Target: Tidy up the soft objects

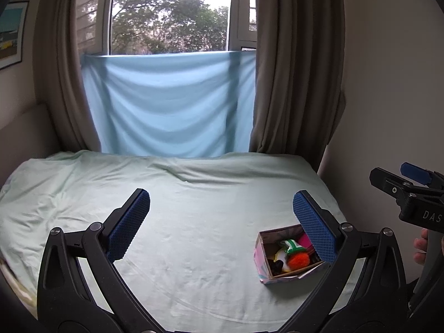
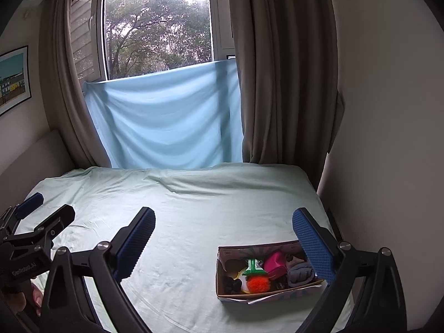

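Observation:
A small patterned cardboard box (image 1: 260, 260) (image 2: 222, 274) sits on the bed at the right. It holds several soft items: an orange pom-pom (image 1: 298, 260) (image 2: 258, 283), a green and white piece (image 1: 291, 245) (image 2: 254, 267), a pink item (image 2: 274, 263) and grey socks (image 2: 301, 273). My left gripper (image 1: 222, 224) is open and empty, held above the bed left of the box. My right gripper (image 2: 223, 240) is open and empty, above the box. Each gripper shows at the edge of the other's view: the right one (image 1: 399, 183), the left one (image 2: 41, 216).
The bed has a pale green sheet (image 1: 194, 208) (image 2: 180, 208). A light blue cloth (image 1: 169, 102) hangs over the window behind it, between brown curtains (image 1: 294, 69). A white wall (image 2: 388, 138) borders the bed on the right. A framed picture (image 2: 12, 80) hangs at the left.

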The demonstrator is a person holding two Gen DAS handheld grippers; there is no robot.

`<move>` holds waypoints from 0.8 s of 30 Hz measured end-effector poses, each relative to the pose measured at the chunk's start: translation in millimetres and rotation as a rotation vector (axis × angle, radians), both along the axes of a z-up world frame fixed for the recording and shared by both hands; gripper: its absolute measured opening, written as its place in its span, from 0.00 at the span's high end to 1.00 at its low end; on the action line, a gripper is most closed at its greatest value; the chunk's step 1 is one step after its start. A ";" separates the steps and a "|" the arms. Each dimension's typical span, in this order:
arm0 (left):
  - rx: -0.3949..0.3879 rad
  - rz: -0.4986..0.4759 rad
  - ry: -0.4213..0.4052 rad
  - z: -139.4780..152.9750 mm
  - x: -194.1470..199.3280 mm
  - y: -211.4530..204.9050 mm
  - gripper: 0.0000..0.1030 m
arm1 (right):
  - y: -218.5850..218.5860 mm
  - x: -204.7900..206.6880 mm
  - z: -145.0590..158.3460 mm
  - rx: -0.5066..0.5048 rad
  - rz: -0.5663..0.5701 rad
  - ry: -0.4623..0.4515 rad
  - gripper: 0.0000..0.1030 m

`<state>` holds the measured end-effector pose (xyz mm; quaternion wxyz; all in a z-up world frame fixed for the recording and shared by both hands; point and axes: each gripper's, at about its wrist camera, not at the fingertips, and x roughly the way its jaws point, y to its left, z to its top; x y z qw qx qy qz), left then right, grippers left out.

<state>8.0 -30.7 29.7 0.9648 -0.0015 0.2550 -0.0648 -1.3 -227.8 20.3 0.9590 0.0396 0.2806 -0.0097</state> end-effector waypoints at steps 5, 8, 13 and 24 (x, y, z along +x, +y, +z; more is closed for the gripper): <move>0.003 -0.003 -0.005 1.4 -0.2 0.4 0.00 | -0.4 2.0 -0.3 -0.003 0.005 -0.001 0.04; 0.004 -0.003 -0.002 1.3 0.1 0.7 0.00 | -0.1 2.5 -0.1 -0.007 0.008 -0.002 0.04; 0.000 -0.007 0.005 0.7 0.8 1.4 0.00 | -0.6 4.8 1.0 -0.006 0.011 0.000 0.04; 0.045 0.008 -0.021 3.5 -1.2 -0.5 0.00 | 6.8 11.7 0.9 -0.026 0.021 0.002 0.04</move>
